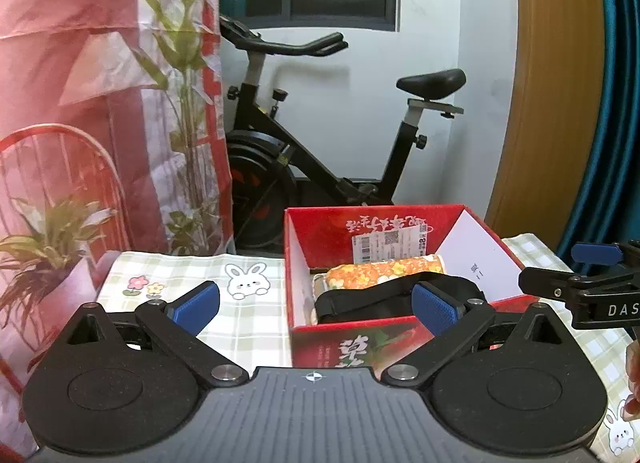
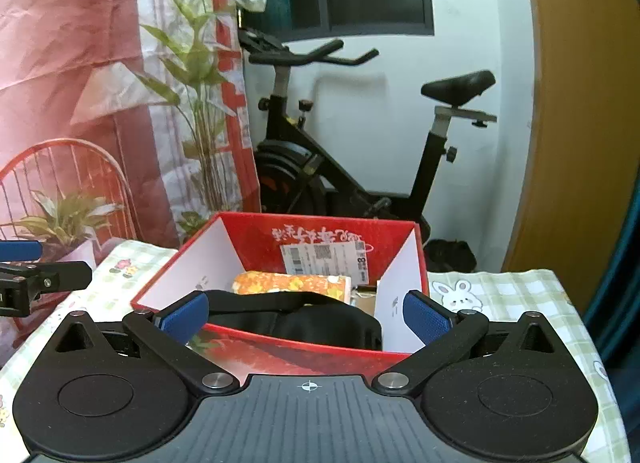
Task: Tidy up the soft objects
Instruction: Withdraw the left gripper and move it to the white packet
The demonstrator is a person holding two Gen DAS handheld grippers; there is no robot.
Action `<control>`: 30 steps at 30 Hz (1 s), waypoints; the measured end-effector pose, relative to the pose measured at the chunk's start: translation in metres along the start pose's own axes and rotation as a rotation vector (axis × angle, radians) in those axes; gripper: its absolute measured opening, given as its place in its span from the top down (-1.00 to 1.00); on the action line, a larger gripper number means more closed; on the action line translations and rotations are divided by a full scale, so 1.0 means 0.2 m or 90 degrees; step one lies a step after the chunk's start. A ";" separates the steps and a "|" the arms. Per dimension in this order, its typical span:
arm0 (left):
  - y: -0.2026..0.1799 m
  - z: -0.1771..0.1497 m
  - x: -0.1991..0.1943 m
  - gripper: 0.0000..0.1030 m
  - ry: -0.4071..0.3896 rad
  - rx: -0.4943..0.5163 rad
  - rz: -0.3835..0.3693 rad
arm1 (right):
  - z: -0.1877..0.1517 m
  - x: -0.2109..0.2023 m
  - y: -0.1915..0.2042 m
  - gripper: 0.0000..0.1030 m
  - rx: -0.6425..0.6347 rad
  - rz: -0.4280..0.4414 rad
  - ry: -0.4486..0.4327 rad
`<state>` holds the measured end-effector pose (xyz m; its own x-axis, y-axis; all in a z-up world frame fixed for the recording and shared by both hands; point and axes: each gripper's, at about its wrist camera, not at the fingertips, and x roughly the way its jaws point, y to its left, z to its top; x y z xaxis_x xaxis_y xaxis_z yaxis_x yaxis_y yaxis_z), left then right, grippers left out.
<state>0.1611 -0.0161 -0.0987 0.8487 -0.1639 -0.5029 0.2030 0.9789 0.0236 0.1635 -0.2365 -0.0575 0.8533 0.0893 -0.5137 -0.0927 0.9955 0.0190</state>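
Note:
An open red box (image 1: 320, 225) (image 2: 256, 231) stands on the checked tablecloth (image 1: 180, 271). Inside it lie an orange floral cloth roll (image 1: 380, 271) (image 2: 288, 283) and, nearer to me, a black padded strap item (image 1: 360, 301) (image 2: 320, 323). My left gripper (image 1: 316, 305) hovers open in front of the box's near left corner, with nothing held. My right gripper (image 2: 306, 317) hovers open in front of the box's near wall, also with nothing held. The blue pads (image 1: 434, 307) (image 2: 186, 317) touch nothing. Each view shows the other gripper at its edge: the right gripper (image 1: 592, 283), the left gripper (image 2: 32, 275).
A black exercise bike (image 1: 320, 167) stands behind the table against the white wall. A red printed backdrop with plants (image 1: 80, 103) hangs on the left, and an orange door (image 1: 552, 103) is on the right. Tablecloth (image 2: 520, 295) shows on both sides of the box.

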 end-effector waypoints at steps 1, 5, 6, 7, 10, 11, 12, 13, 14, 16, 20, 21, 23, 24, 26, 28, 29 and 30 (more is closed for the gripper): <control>0.00 -0.01 -0.02 -1.00 -0.003 0.000 0.003 | 0.00 -0.02 0.01 -0.99 -0.002 -0.001 -0.003; 0.01 -0.04 -0.10 -1.00 -0.012 0.006 0.021 | 0.00 -0.09 0.03 -0.99 -0.002 -0.004 -0.017; 0.02 -0.05 -0.11 -1.00 -0.013 0.005 0.025 | 0.00 -0.11 0.04 -0.99 -0.002 -0.002 -0.020; 0.02 -0.06 -0.13 -1.00 -0.014 0.003 0.026 | 0.00 -0.12 0.04 -0.99 -0.004 -0.002 -0.022; 0.04 -0.08 -0.16 -1.00 -0.014 -0.007 0.025 | -0.01 -0.15 0.06 -0.99 -0.014 -0.004 -0.027; 0.03 -0.08 -0.16 -1.00 -0.014 -0.008 0.024 | -0.01 -0.16 0.06 -0.99 -0.014 -0.003 -0.028; 0.04 -0.09 -0.16 -1.00 -0.015 -0.008 0.023 | -0.02 -0.17 0.07 -0.99 -0.015 -0.001 -0.029; 0.03 -0.09 -0.17 -1.00 -0.017 -0.007 0.023 | -0.02 -0.17 0.07 -0.99 -0.018 0.000 -0.029; 0.03 -0.10 -0.17 -1.00 -0.019 -0.005 0.021 | -0.03 -0.17 0.07 -0.99 -0.021 0.000 -0.028; 0.02 -0.11 -0.16 -1.00 -0.020 -0.006 0.015 | -0.04 -0.17 0.08 -0.99 -0.026 -0.002 -0.026; 0.02 -0.12 -0.16 -1.00 -0.022 -0.007 0.012 | -0.06 -0.18 0.08 -0.99 -0.019 0.002 -0.028; 0.02 -0.13 -0.16 -1.00 -0.021 -0.005 0.013 | -0.07 -0.18 0.07 -0.99 -0.015 0.003 -0.030; 0.02 -0.14 -0.16 -1.00 -0.019 0.001 0.016 | -0.08 -0.18 0.06 -0.99 -0.008 0.005 -0.030; 0.02 -0.14 -0.16 -1.00 -0.018 0.003 0.018 | -0.09 -0.18 0.06 -0.99 -0.008 0.007 -0.031; 0.03 -0.14 -0.16 -1.00 -0.020 0.003 0.021 | -0.11 -0.17 0.06 -0.99 -0.012 0.007 -0.031; 0.03 -0.14 -0.17 -1.00 -0.024 -0.004 0.018 | -0.12 -0.17 0.06 -0.99 -0.018 0.007 -0.031; 0.03 -0.14 -0.17 -1.00 -0.026 -0.006 0.014 | -0.13 -0.17 0.05 -0.99 -0.020 0.006 -0.029; 0.02 -0.14 -0.17 -1.00 -0.029 -0.006 0.011 | -0.13 -0.17 0.04 -0.99 -0.019 0.005 -0.029</control>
<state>0.1191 -0.0036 -0.1050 0.8733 -0.1524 -0.4627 0.1837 0.9827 0.0230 0.1197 -0.2321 -0.0625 0.8749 0.0988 -0.4742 -0.1143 0.9934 -0.0038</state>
